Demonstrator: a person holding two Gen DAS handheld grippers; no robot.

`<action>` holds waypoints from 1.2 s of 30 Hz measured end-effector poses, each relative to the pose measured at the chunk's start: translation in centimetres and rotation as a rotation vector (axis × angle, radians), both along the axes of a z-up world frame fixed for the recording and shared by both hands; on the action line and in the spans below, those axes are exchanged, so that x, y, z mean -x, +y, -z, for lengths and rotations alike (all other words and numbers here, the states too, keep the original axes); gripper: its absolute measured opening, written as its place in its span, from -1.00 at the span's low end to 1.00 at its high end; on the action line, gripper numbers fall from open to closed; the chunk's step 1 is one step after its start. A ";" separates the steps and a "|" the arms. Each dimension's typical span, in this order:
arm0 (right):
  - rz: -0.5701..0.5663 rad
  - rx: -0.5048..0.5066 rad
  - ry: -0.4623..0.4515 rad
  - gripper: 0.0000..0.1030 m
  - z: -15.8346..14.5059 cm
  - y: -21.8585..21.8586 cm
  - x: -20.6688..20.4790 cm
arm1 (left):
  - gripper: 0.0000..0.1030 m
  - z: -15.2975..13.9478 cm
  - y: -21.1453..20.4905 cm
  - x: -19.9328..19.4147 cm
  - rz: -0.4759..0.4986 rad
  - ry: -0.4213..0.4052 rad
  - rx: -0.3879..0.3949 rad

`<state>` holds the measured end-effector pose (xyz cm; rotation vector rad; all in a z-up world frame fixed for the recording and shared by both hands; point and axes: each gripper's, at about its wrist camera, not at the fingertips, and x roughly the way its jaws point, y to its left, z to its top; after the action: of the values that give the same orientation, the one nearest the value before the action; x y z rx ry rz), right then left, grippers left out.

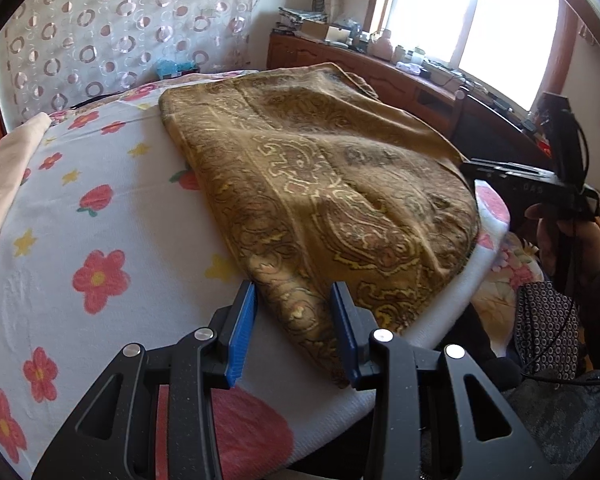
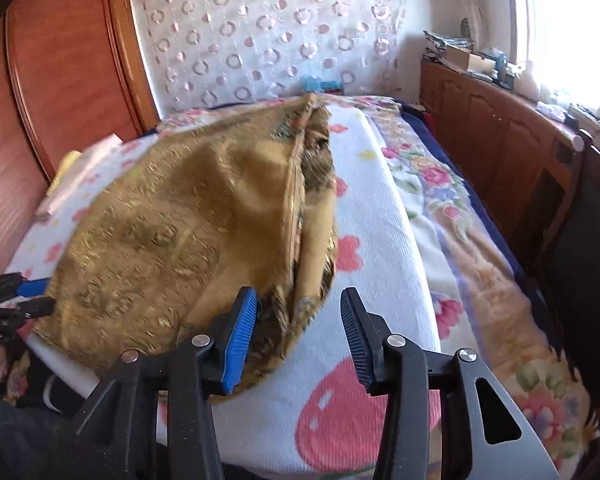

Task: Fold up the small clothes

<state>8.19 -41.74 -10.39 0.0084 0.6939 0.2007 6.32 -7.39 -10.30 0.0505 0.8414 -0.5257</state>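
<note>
brown patterned cloth on the bed, both grippers at its near edge

the brown patterned cloth (image 1: 324,184) lies folded on the white flowered bed cover (image 1: 100,208). all places below are given relative to this cloth.

left gripper (image 1: 296,332): it sits at the near corner of the cloth. its blue pads (image 1: 242,332) stand apart, and the corner of the cloth runs down between them. the right-hand pad lies against the cloth edge; the left-hand pad stands clear of it, with white cover showing in the gap. the pads do not pinch the fabric.

right gripper (image 2: 300,336): it sits at the near right edge of the cloth. its jaws are spread. the left pad overlaps the cloth's fringe in the right wrist view; whether it touches cannot be told. the right pad is over bare bed cover, apart from the cloth. nothing is pinched between them. in the left wrist view this gripper appears beyond the right side of the cloth, held by a hand (image 1: 568,236).

cloth condition: the top layer is blurred in the right wrist view, and a seam runs along its right side with folded layers showing beneath it.

surroundings: a pale folded garment (image 1: 8,176) lies on the cover well to the left of the cloth. a curtain with ring pattern (image 1: 132,24) hangs behind the cloth. a wooden cabinet (image 2: 500,148) stands to the right of it, under a bright window (image 1: 472,12).
</note>
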 end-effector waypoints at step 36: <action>-0.170 -0.129 -0.184 -0.88 -6.0 1.2 -0.6 | -0.91 -9.4 1.4 -2.8 -0.012 -0.242 0.157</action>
<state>8.81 -40.51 -4.43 0.0541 0.4969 0.4044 9.08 -6.00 -0.94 -0.0348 0.5627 -0.5603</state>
